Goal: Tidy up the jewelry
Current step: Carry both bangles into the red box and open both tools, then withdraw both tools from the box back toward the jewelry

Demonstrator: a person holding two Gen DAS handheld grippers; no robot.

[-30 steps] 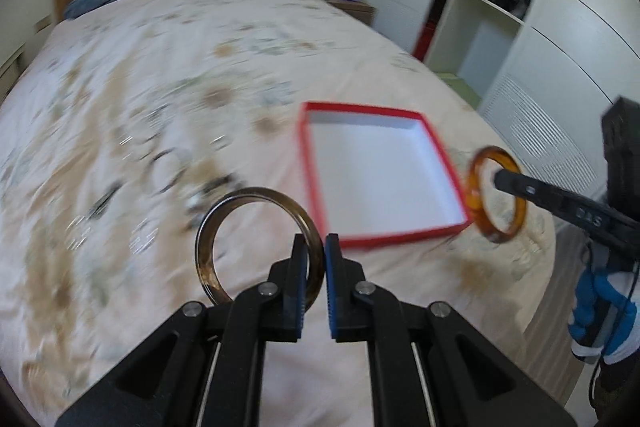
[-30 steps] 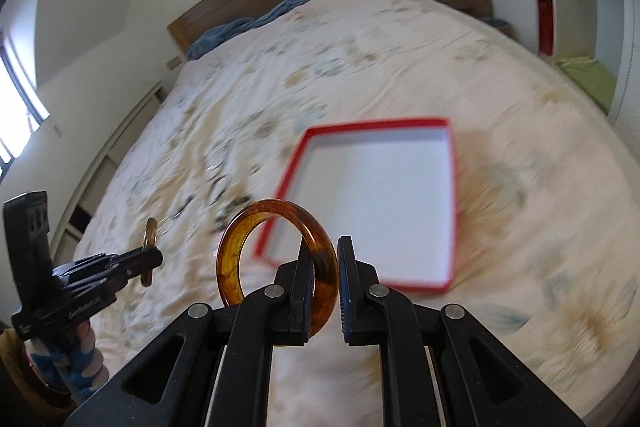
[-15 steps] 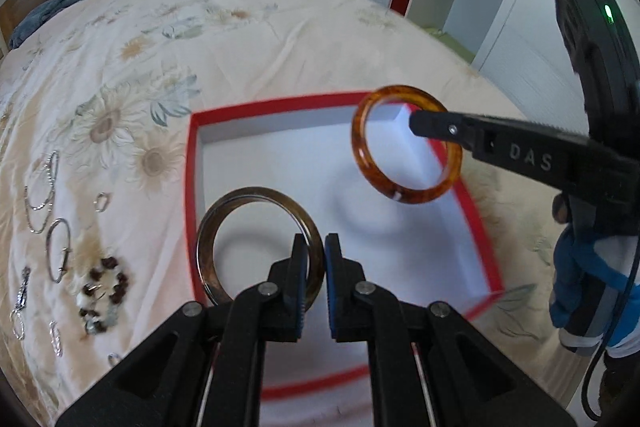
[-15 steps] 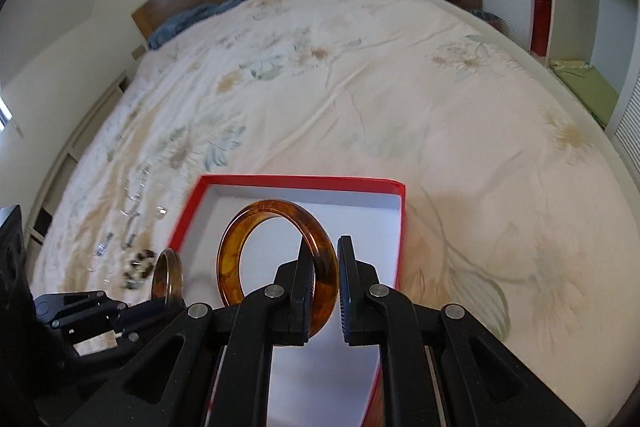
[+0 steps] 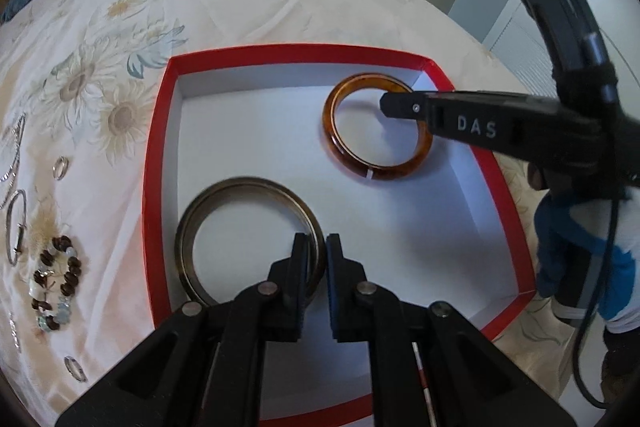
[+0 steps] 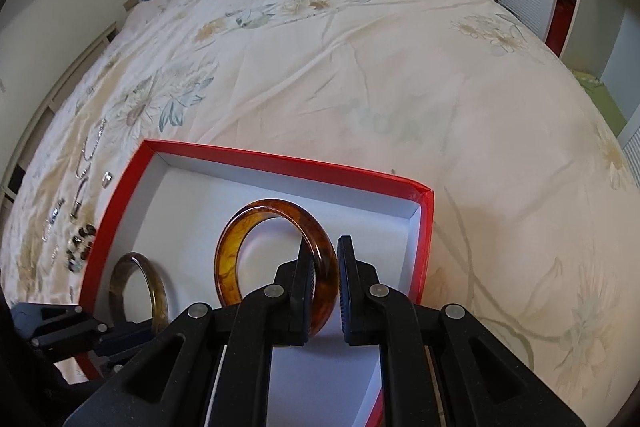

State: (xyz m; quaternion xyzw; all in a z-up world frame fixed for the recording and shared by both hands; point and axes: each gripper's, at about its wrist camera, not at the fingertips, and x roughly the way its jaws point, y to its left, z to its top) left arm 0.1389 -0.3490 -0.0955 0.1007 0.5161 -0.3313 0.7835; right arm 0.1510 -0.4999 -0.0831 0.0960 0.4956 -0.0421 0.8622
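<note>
I am seeing my left gripper (image 5: 316, 251) gripping the dark bangle (image 5: 224, 195) over the red box (image 5: 160, 131); my right gripper (image 6: 324, 267) is pinching the amber bangle (image 6: 236, 247), fingers hiding both rims.

A shallow square box (image 5: 160, 131) with red walls and a white floor lies open on the flowered bedspread. Inside it, in the left wrist view, a dark smoky-brown bangle (image 5: 224, 195) sits at the near left, its near right rim between the fingers of the left gripper (image 5: 317, 259). An amber tortoiseshell bangle (image 5: 340, 151) sits at the far right of the box, its right rim between the fingers of the right gripper (image 6: 324, 267). Left of the box, on the bedspread, lie a brown beaded bracelet (image 5: 56, 279), silver chains (image 5: 12, 163) and small rings (image 5: 61, 167).
</note>
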